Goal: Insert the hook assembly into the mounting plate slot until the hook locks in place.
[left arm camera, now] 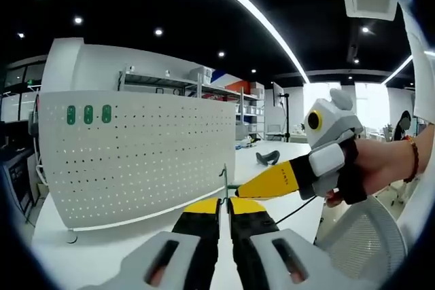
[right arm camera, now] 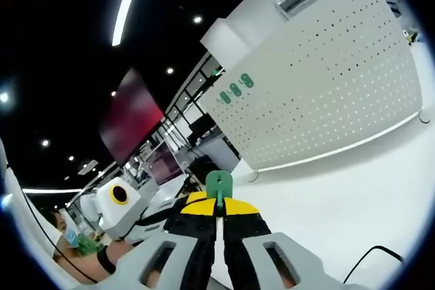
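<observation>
Nearest, right gripper [right arm camera: 219, 204]: jaws drawn narrow and pinching the green base of the hook assembly [right arm camera: 219, 183], held upright at the yellow tips. Alongside, left gripper [left arm camera: 224, 203]: jaws brought almost together, with the assembly's thin wire rising just at their tips; impossible to tell whether that wire is actually gripped or merely beside them. Tips of both grippers meeting at the same spot, above the white table [left arm camera: 102, 263]. Behind the right gripper, a person's hand [left arm camera: 380, 164] with a bracelet at the wrist.

Farther off, mounting plate [left arm camera: 136, 161]: a white perforated board standing upright on the table, well apart from the held assembly. Three green pieces [left arm camera: 88, 114] already seated in a row near one upper corner. Beyond the board's edge, a dark object [left arm camera: 267, 157] lying on the table; shelving and ceiling lights at the back.

Judged stage: assembly carried but not yet brought to a slot.

Risks from here:
- Tilted entry, caused by a pinch on the small base only; likely to jam instead of locking.
- Board pushed back or tipped, caused by pressing on a freestanding plate with nothing bracing it.
- Slot missed among many identical holes.
- Plate lost from the left gripper view while approaching.
</observation>
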### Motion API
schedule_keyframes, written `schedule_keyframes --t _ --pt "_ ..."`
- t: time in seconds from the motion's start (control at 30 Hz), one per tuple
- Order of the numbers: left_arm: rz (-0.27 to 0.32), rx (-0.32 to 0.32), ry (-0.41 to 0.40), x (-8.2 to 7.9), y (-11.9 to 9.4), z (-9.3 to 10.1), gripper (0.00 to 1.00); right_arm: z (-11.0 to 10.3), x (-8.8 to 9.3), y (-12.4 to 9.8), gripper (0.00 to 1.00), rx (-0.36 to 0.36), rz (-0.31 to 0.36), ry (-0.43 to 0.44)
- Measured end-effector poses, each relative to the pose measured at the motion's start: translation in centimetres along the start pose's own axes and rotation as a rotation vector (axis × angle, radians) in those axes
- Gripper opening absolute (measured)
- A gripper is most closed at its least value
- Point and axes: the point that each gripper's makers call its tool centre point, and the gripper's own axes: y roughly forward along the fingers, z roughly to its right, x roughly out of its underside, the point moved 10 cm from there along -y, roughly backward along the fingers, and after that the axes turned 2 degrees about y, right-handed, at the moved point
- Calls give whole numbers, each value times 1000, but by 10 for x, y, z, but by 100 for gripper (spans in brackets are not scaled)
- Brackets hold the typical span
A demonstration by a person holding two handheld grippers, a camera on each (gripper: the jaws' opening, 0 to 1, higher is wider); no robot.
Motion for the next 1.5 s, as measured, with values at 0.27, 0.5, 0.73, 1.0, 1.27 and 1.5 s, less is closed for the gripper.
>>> schedule_keyframes --t 0.27,0.5,0.73,1.0,1.27,1.5 --pt "1 -25 -7 1 -14 -10 10 -7 -9 9 1 18 12 -78" --pt "-5 -36 -14 5 -27 -19 13 -10 -16 18 1 33 31 -112" --pt "2 -50 -1 3 -40 -28 16 -9 -25 28 1 69 53 -150" --pt "22 -79 -2 0 -48 -38 22 -6 -36 38 1 95 72 -172" --pt "21 -65 24 -1 -52 -42 29 -8 -49 47 1 126 99 -220" --pt "18 -69 48 -4 -58 -44 36 -7 -56 56 1 156 125 -256"
